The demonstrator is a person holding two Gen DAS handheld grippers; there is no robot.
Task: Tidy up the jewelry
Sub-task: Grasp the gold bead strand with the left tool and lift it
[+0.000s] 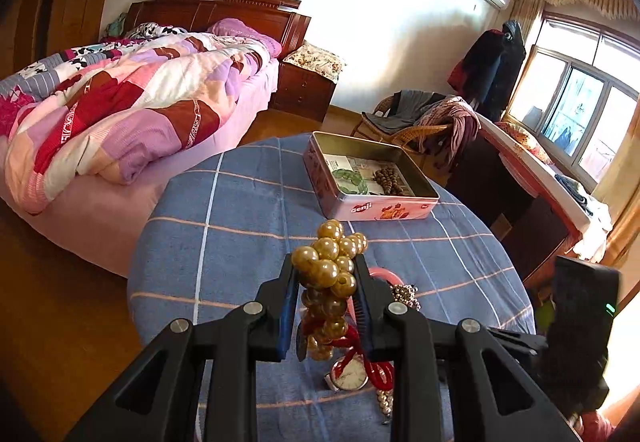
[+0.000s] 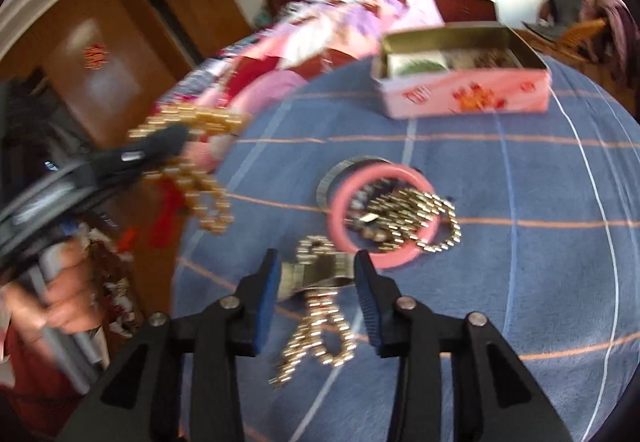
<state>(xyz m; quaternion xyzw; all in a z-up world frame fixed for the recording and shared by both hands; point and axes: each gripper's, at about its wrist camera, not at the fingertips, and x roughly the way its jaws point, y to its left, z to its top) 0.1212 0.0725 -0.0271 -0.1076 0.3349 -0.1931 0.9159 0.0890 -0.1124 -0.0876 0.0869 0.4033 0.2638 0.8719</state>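
Observation:
My left gripper (image 1: 326, 274) is shut on a gold bead necklace (image 1: 328, 262) with a red tassel (image 1: 352, 342), held above the blue checked tablecloth (image 1: 248, 210). It also shows blurred at the left of the right wrist view (image 2: 176, 138). An open pink tin (image 1: 370, 178) at the far side holds green beads (image 1: 352, 180) and brown beads (image 1: 390, 180). My right gripper (image 2: 316, 278) is open, its fingers on either side of a metal watch band (image 2: 316, 274). Ahead of it lies a pink bangle (image 2: 384, 218) with a small-bead chain (image 2: 416, 218).
A watch with a white dial (image 1: 350, 374) and silver beads (image 1: 384, 402) lie on the cloth below my left gripper. A bed (image 1: 120, 110) stands to the left, a wicker chair with clothes (image 1: 420, 118) behind the table.

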